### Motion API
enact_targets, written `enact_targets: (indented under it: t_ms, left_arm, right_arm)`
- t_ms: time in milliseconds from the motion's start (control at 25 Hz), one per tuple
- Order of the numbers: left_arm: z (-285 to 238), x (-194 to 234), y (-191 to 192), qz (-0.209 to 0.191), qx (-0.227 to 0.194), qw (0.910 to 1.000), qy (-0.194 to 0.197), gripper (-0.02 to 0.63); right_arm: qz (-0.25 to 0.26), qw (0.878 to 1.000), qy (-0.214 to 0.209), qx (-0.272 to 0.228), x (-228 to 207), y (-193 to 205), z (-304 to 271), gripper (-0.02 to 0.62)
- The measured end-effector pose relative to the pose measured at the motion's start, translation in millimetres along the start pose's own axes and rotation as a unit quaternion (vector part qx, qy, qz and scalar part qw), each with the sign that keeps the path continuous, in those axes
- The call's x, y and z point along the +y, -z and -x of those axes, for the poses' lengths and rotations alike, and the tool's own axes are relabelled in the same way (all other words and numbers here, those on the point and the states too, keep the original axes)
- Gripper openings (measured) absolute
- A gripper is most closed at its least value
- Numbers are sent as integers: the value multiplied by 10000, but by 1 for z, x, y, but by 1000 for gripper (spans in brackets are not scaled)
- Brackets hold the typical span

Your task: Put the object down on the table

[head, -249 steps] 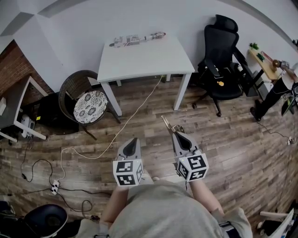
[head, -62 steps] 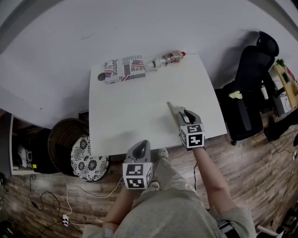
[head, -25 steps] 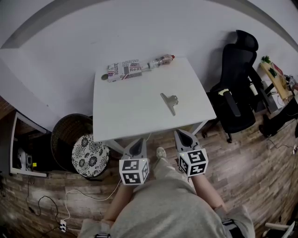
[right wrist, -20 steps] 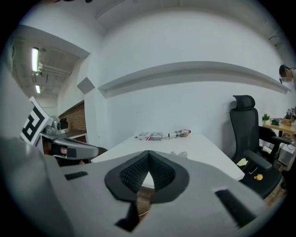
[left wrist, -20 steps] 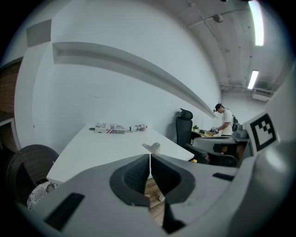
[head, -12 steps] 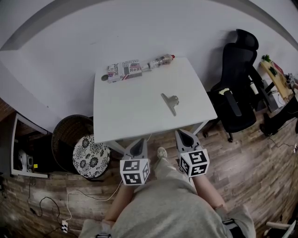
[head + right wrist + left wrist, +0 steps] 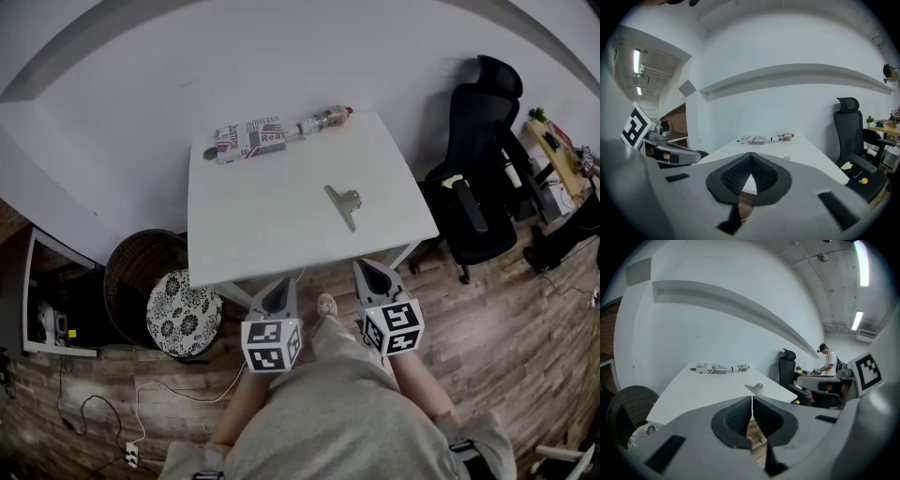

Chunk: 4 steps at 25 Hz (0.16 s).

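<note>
You get bright, even indoor light: the white table [image 7: 281, 225] and wall [image 7: 281, 66] read pale without hard glare. Strip lamps [image 7: 861, 263] blaze on the ceiling in your left gripper view. Every view bows strongly at the edges, and both gripper views fade into black corners.

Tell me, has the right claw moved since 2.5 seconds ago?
Yes. The right claw was over the table; now it sits back past the front edge, above the floor.
</note>
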State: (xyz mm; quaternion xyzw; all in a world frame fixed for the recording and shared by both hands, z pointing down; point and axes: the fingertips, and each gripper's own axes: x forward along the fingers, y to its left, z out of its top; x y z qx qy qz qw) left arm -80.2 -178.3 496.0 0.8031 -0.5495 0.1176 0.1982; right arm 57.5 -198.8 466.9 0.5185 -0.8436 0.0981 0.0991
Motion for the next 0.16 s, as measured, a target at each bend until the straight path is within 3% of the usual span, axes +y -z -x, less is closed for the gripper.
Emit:
enact_targets:
  t_ms: [160]
  left_arm:
    - [-3, 0, 1, -7, 23, 10000, 10, 9]
  right_arm:
    - [-3, 10000, -1, 2, -2, 1, -2, 0]
